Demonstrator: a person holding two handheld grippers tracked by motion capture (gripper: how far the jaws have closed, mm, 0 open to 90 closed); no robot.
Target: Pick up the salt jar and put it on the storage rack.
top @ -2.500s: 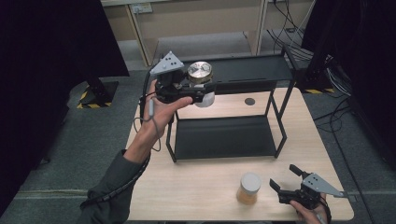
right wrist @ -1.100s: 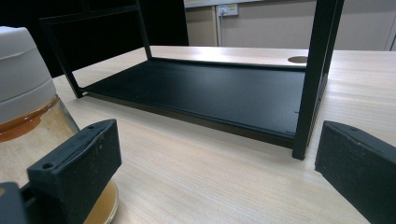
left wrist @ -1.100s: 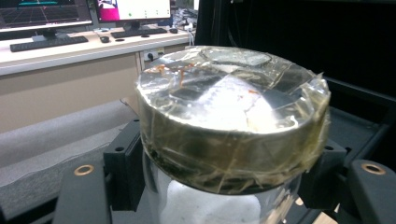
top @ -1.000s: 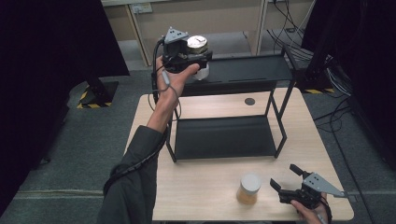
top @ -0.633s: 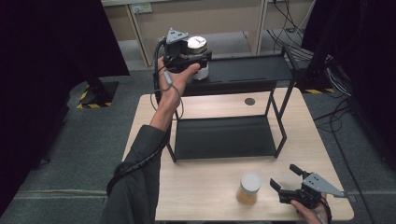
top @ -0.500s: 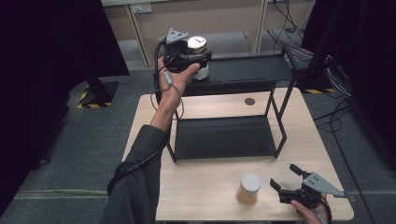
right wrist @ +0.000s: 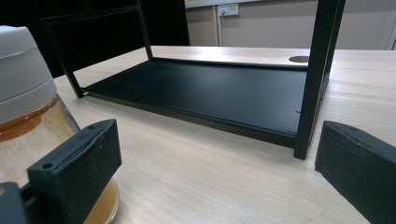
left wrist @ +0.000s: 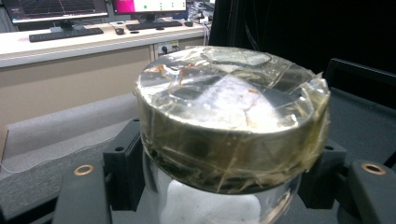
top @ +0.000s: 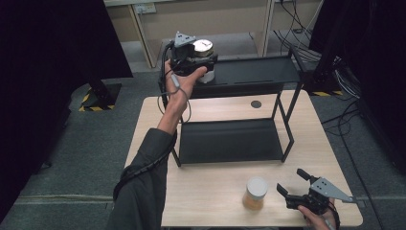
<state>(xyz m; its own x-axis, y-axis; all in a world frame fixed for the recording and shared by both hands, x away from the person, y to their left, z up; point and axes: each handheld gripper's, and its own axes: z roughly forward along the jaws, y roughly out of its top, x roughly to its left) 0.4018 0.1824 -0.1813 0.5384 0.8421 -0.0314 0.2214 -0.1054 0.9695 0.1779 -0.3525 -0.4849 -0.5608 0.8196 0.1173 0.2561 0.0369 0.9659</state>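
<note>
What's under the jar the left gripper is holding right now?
The taped-lid jar sits at the top shelf's left end, clamped by the left gripper. Whether its base touches the shelf cannot be seen; gripper and hand cover it.

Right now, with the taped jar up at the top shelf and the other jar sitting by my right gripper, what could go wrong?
1. The left gripper holds the taped jar at the left end of the top shelf; released too near that edge, it might tip off.
2. The open right gripper sits close beside the white-lidded jar; a careless move could knock it over.
</note>
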